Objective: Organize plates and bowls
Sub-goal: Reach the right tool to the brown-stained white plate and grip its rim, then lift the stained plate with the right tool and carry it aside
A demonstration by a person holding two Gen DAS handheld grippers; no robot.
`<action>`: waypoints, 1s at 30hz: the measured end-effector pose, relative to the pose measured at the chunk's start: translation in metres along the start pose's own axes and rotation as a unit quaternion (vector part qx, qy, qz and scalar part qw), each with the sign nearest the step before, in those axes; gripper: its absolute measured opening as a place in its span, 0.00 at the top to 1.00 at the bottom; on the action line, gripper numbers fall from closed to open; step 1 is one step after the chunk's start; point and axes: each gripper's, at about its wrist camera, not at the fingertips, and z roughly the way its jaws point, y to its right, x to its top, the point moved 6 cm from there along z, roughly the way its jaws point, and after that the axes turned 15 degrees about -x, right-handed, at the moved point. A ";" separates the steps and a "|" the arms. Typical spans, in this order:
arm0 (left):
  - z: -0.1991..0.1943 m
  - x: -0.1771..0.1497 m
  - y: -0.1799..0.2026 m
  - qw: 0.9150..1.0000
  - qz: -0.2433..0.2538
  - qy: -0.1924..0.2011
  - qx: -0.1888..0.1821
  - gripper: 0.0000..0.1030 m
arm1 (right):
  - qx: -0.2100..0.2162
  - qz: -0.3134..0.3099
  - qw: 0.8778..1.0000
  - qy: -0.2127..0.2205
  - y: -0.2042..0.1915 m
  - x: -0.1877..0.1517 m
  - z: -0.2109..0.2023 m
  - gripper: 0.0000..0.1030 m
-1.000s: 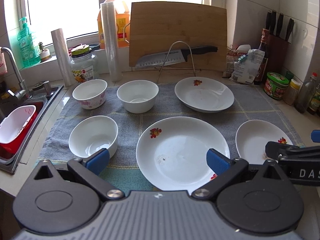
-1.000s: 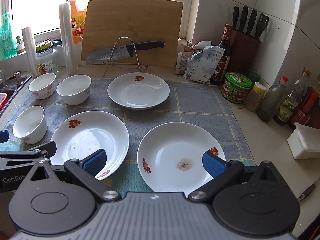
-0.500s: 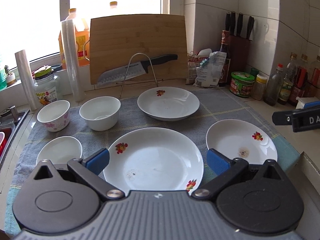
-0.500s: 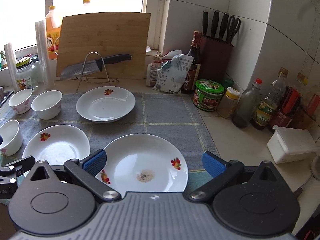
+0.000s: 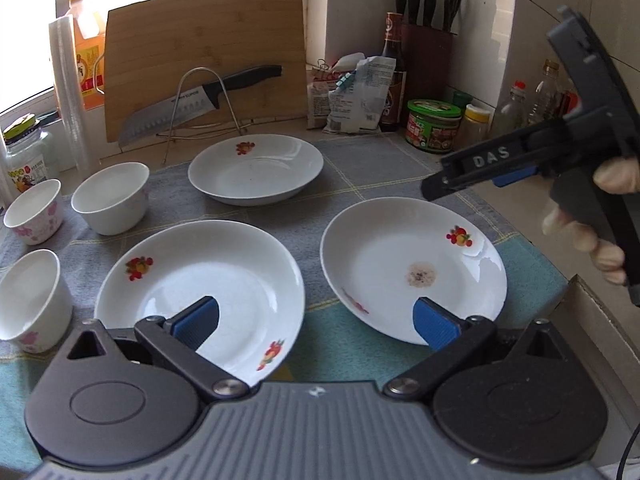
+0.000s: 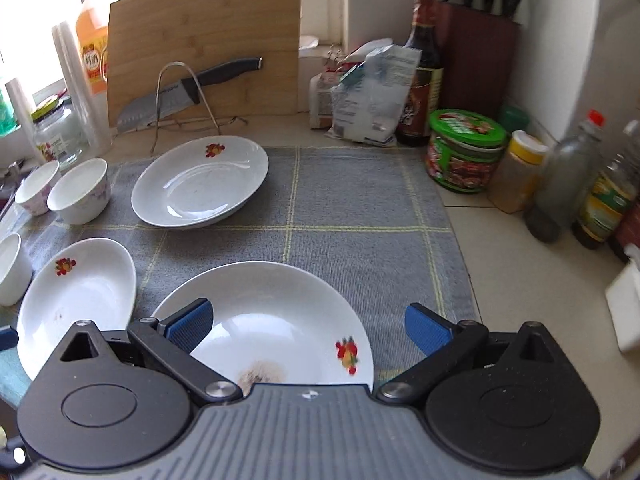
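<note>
Both tongs (image 5: 316, 320) (image 6: 308, 326) now shifted rightward, gaping wide, empty, above soiled plate (image 5: 412, 268); jars (image 6: 464, 156), bottles (image 6: 564, 188) crowded alongside.

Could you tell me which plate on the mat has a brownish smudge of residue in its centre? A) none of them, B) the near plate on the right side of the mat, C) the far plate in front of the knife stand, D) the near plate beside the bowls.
B: the near right plate carries a brown speckled patch in its middle, under the open right gripper in its own view.
</note>
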 end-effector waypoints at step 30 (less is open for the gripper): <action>0.093 -0.029 0.054 0.996 0.055 -0.065 -0.037 0.00 | 0.090 -0.128 0.985 -0.074 0.011 -0.008 0.079 0.00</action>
